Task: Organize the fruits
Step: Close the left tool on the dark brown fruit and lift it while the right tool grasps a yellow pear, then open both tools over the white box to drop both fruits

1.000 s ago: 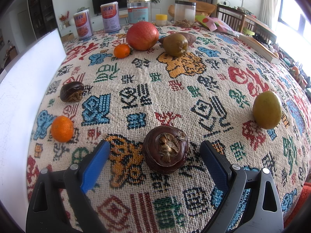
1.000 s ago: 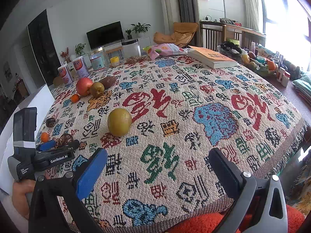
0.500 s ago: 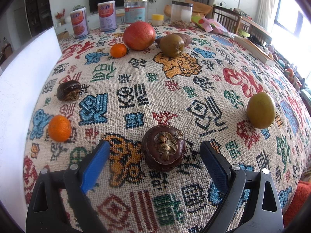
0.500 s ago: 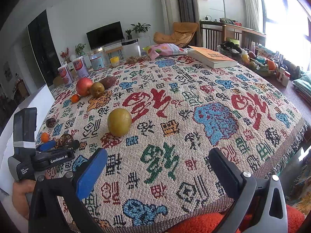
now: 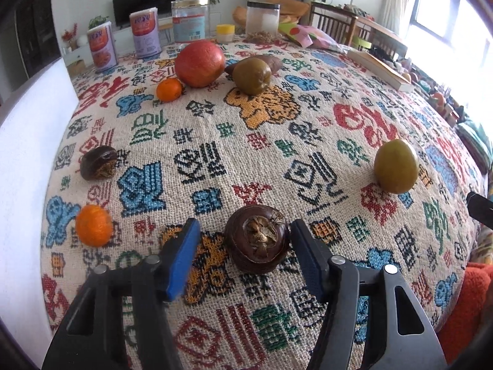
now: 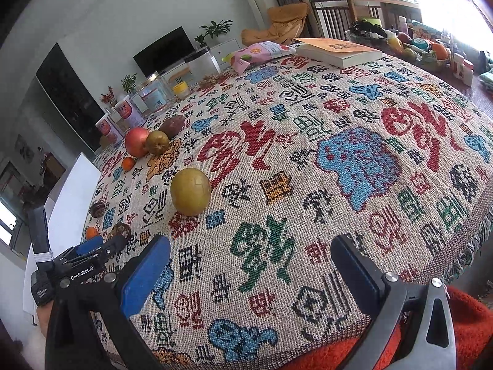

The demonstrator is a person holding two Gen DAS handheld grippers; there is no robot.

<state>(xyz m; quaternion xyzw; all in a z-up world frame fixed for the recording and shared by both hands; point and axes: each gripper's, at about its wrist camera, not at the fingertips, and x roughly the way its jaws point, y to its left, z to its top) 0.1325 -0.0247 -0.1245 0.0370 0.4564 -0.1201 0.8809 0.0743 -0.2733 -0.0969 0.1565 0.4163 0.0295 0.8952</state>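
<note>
A dark brown mangosteen (image 5: 257,238) lies on the patterned cloth between the fingers of my left gripper (image 5: 245,254). The jaws are open but narrowed; the right pad is near it, the left stands apart. A second mangosteen (image 5: 98,162) and a small orange (image 5: 93,225) lie at the left. A yellow-green pear (image 5: 396,166) lies at the right, also in the right wrist view (image 6: 190,196). A red apple (image 5: 199,63), small orange (image 5: 169,89), brownish pear (image 5: 251,75) and sweet potato (image 5: 271,60) sit farther back. My right gripper (image 6: 249,273) is open and empty above the cloth's near edge.
Two cans (image 5: 123,41), jars (image 5: 189,20) and a yellow lid (image 5: 225,32) stand along the far edge. A book (image 6: 337,51) and a pink snack bag (image 6: 258,54) lie far right. A white board (image 5: 24,154) borders the left side.
My left gripper's jaws have narrowed around the mangosteen. The right gripper has tilted and shifted a little; its jaws stay wide open.
</note>
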